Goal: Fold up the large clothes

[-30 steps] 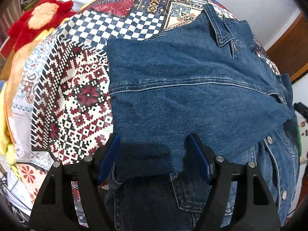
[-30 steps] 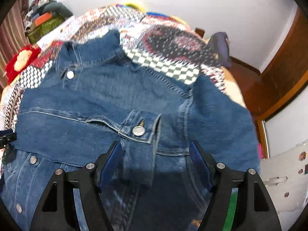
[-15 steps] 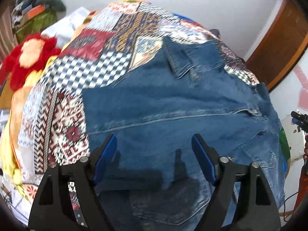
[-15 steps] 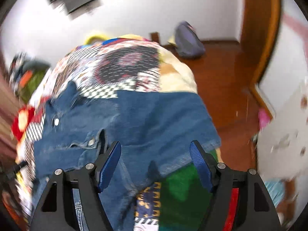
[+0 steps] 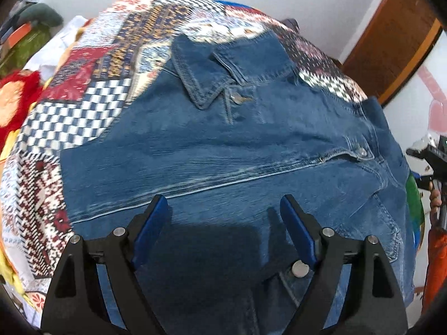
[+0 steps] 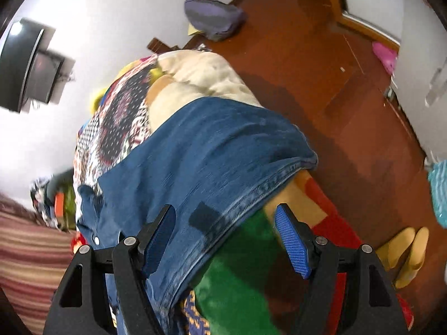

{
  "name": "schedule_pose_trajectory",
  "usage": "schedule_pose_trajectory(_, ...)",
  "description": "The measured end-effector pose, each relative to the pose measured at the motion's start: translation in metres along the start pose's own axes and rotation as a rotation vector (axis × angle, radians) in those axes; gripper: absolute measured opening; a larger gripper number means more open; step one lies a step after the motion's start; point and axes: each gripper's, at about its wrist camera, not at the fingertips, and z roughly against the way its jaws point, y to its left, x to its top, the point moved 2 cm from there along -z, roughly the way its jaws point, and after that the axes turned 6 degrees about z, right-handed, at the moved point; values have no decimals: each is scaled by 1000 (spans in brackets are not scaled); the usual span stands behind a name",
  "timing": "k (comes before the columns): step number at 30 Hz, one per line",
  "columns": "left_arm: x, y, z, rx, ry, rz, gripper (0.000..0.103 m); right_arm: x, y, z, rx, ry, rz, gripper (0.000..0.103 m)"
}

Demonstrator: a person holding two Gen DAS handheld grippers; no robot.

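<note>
**op_remote:** Jaws first, since you asked. From where I'm driving, the left gripper [image 5: 225, 209] has its blue pads spread wide, they've just been opening a bit more, and nothing is pinched between them. It's hanging above the denim jacket [image 5: 223, 145], casting a shadow on the cloth right under it. Right gripper [image 6: 226, 223] is also gaping, pads clear of everything, no grip on anything.

**foldfan22:** ok and where's the jacket sitting?

**op_remote:** Spread out on the patchwork quilt [image 5: 83, 97] that covers the bed. In the left wrist view it's front side up, a metal button [image 5: 300, 268] down by the right-hand finger, a sleeve folded across the chest as a wide band, then a second button [image 5: 362, 152] at the right end of that band, then the collar [image 5: 206, 78] at the far end with the quilt beyond it. In the right wrist view the stitched edge [image 6: 251, 195] of the denim runs diagonally between the fingers, with a green blanket [image 6: 237, 265] under it on the near side.

**foldfan22:** anything else around?

**op_remote:** Red plush toy [image 5: 14, 103] off the left edge of the bed, a grey bag [image 6: 213, 18] on the brown floor [image 6: 335, 97] further back. Bit of motion blur, so small details are mushy.
</note>
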Motion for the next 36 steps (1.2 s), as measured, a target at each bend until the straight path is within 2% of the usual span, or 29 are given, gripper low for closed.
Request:
schedule_pose_trajectory(6,-1,-13,-23,-8,56,-15,82,12,-3,-20,-40,-39,-22,72)
schedule_pose_trajectory(10,-5,-20,-27,13,54,-52,87,17,-2,-28,-58,-62,-26,70)
schedule_pose_trajectory(15,-8,-25,-24,14,50,-81,88,18,2,-24,-76,-105,4,49)
schedule_pose_trajectory(17,-7,-26,-21,1,47,-78,88,17,6,-18,-82,-131,22,35)
schedule_pose_trajectory(20,-7,-29,-15,-14,38,-79,88,15,15,-6,-79,-167,42,25)
schedule_pose_trajectory(22,-7,-32,-9,-18,24,-84,88,13,24,3,-85,-192,62,22)
schedule_pose_trajectory(25,-6,-32,2,-27,0,-87,88,8,47,23,-85,-247,128,19)
schedule_pose_trajectory(29,-7,-29,16,-50,-30,-72,88,0,97,59,-28,-324,246,18)
schedule_pose_trajectory(36,-12,-21,37,-63,-67,-62,88,-33,198,89,104,-344,453,18)
